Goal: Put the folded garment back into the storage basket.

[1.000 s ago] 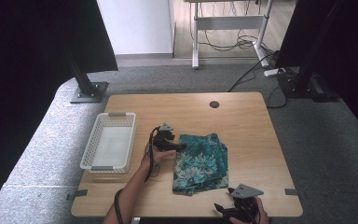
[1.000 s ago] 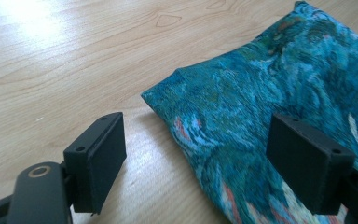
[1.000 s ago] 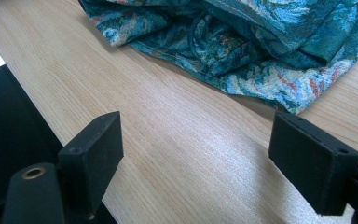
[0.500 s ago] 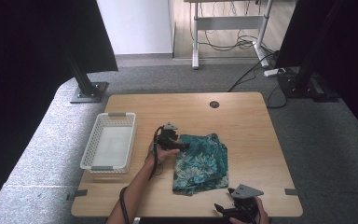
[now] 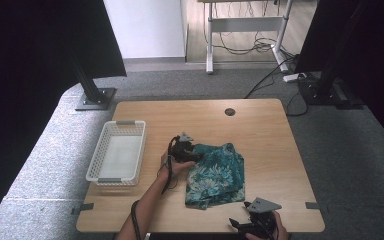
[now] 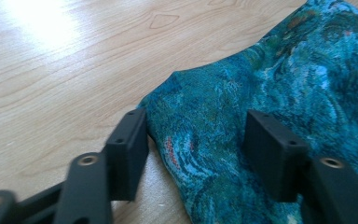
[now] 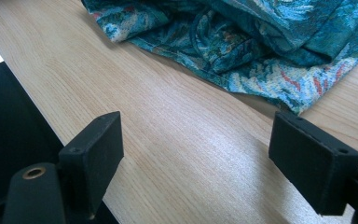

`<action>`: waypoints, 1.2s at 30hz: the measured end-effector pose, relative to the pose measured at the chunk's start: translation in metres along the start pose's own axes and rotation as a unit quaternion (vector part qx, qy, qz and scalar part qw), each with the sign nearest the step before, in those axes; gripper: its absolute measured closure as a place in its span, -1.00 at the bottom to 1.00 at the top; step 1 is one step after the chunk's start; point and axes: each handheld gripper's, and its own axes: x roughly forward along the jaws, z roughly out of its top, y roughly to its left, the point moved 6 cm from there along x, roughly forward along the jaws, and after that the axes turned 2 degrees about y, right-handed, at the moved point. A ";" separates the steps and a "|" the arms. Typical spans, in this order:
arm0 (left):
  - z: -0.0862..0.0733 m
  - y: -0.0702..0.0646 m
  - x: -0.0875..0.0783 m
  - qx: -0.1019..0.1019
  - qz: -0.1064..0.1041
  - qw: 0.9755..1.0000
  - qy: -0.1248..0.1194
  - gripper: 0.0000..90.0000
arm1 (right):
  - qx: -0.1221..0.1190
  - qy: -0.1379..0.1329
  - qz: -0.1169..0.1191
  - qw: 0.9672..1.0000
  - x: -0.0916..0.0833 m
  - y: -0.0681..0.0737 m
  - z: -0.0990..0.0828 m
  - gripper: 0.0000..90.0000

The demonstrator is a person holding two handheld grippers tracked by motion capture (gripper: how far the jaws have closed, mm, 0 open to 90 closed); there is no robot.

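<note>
At the near edge of the wooden surface [image 5: 260, 125] the right gripper [image 5: 240, 223] rests with jaws wide apart on nothing, while farther in the left gripper [image 6: 196, 144], jaws just closing, straddles the left edge of the crumpled teal cloth [image 5: 215, 175] without pinching, beside a white basket [image 5: 115, 159].

A teal patterned cloth [image 5: 215, 173] lies crumpled near the middle of the wooden surface [image 5: 260, 130]. The left tool [image 5: 190, 152], held in a hand, sits at the cloth's far left corner; its jaws have just been closing there. The right tool [image 5: 240, 225] rests at the near edge, just right of the cloth's near end. A white basket [image 5: 116, 159] stands to the left, apart from the cloth.
</note>
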 end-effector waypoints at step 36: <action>0.016 -0.019 -0.029 -0.016 -0.041 0.998 -0.035 0.83 | 0.033 -0.024 -0.019 0.999 -0.012 -0.017 0.003 -0.60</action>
